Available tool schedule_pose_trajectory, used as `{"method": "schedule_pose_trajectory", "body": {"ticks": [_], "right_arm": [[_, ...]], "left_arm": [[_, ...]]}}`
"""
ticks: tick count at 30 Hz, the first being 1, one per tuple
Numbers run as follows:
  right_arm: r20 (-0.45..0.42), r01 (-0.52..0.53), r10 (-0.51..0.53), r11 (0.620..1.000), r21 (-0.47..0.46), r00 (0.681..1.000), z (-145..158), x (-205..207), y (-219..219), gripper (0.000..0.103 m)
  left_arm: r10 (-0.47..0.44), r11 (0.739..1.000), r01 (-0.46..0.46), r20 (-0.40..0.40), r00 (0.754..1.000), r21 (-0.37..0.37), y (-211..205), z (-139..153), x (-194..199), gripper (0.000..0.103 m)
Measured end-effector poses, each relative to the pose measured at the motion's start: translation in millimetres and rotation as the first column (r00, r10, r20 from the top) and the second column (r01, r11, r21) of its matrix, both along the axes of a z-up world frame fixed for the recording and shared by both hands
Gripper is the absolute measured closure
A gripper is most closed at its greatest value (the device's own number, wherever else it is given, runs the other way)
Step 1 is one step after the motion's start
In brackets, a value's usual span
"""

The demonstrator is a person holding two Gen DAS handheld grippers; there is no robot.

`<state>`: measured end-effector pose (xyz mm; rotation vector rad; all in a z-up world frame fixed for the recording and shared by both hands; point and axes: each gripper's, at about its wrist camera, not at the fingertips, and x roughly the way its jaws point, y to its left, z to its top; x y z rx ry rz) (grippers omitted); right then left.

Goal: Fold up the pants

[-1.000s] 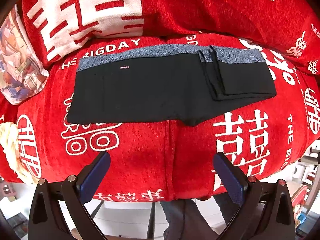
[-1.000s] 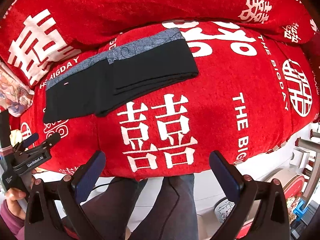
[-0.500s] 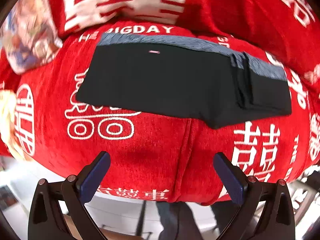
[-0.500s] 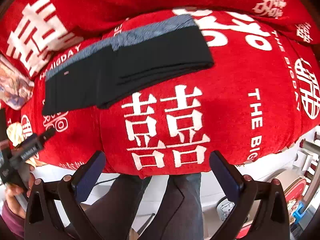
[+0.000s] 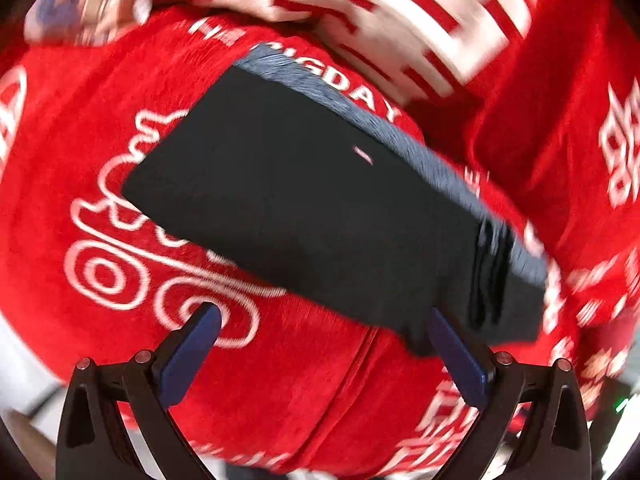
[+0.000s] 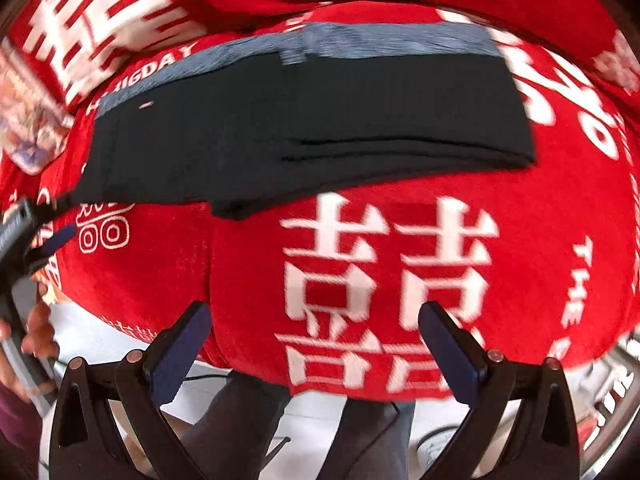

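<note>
black pants (image 6: 304, 120) with a grey waistband (image 6: 392, 42) lie on a red cover (image 6: 560, 216) (white lettering printed across it).

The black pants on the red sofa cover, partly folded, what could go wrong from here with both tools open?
1. The folded stack on the black pants lies loose, so a tug may undo it.
2. The left tool, open near the hem, could pinch the red sofa cover too.
3. The pants lie near the cushion's front edge and might slide off.

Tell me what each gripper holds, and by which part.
Nothing. The left gripper and right gripper are both open and empty; the pants lie ungripped.
</note>
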<state>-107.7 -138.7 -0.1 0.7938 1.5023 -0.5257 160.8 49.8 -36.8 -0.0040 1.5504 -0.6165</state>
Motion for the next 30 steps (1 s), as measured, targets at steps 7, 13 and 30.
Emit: {"method": "schedule_pose_trajectory", "body": {"ticks": [7,13,30], "right_arm": [[0.073,-0.096,0.095,0.995,-0.001,0.993,-20,27,15,0.0],[0.096,-0.114,0.111,0.993,0.025,0.989,-37,39,24,0.0],[0.146,-0.146,0.143,0.989,0.013,0.979,-31,60,19,0.0]], "left_arm": [[0.164,0.972,-0.172,-0.064,0.984,-0.157,21,-38,24,0.0],[0.204,0.954,-0.213,-0.061,0.977,-0.21,36,-44,34,0.0],[0.291,0.917,-0.294,-0.049,0.955,-0.269,12,-37,58,0.0]]}}
